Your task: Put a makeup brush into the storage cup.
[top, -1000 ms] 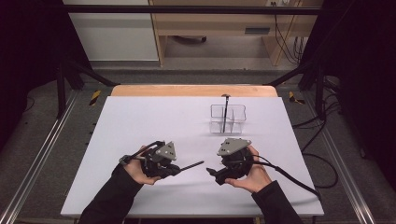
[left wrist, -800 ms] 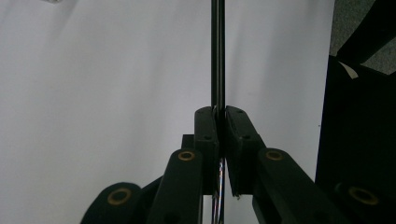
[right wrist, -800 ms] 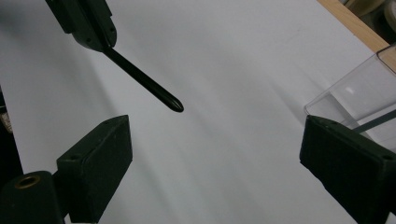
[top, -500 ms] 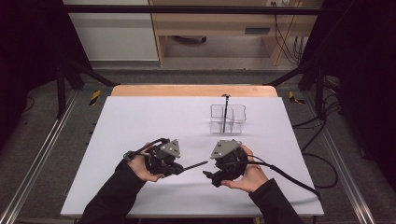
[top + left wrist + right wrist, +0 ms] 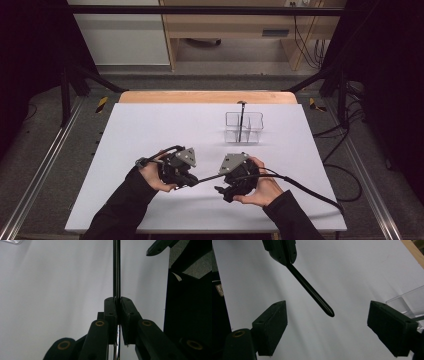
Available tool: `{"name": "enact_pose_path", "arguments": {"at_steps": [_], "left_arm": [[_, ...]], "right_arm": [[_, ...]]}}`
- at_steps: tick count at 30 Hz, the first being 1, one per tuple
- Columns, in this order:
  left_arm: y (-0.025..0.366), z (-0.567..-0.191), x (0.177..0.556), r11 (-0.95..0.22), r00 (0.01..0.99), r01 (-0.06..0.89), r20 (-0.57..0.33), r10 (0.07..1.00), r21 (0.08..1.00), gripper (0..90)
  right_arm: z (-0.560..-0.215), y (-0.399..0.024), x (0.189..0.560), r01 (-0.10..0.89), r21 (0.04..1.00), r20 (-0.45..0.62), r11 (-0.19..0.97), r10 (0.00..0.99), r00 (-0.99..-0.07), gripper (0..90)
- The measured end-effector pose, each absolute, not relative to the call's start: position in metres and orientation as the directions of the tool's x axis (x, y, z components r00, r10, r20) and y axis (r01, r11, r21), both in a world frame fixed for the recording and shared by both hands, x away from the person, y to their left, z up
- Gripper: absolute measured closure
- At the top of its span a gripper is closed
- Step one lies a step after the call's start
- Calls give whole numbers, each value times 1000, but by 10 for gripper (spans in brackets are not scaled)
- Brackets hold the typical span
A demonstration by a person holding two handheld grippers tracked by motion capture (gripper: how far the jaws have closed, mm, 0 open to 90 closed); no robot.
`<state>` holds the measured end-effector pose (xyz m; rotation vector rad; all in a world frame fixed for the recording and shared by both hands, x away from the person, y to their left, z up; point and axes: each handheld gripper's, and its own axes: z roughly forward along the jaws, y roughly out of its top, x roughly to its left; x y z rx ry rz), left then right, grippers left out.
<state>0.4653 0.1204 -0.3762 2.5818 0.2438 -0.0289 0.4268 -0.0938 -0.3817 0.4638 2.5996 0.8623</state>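
Your left gripper (image 5: 117,305) is clamped on the thin black rod (image 5: 310,291), whose long axis points straight toward your right gripper (image 5: 327,325). Those jaws have just been closing, yet stand apart, the rod's free tip just ahead between them, untouched.

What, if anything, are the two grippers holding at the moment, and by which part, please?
The left gripper is shut on a thin black rod, clamped near one end. The right gripper holds nothing; its jaws, just closing, stand wide either side of the rod's free tip.
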Motion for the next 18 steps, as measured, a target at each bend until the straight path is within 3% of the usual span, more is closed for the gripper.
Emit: {"name": "enact_pose_path", "arguments": {"at_steps": [11, 18], "left_arm": [[117, -374, 469, -835, 982, 189, -98, 162, 517, 833], [115, -376, 469, -844, 982, 187, -104, 156, 503, 832]], "right_arm": [[-382, -84, 424, 143, 589, -265, 795, 357, -895, 260], [-384, -80, 423, 114, 555, -294, 824, 322, -900, 356]]}}
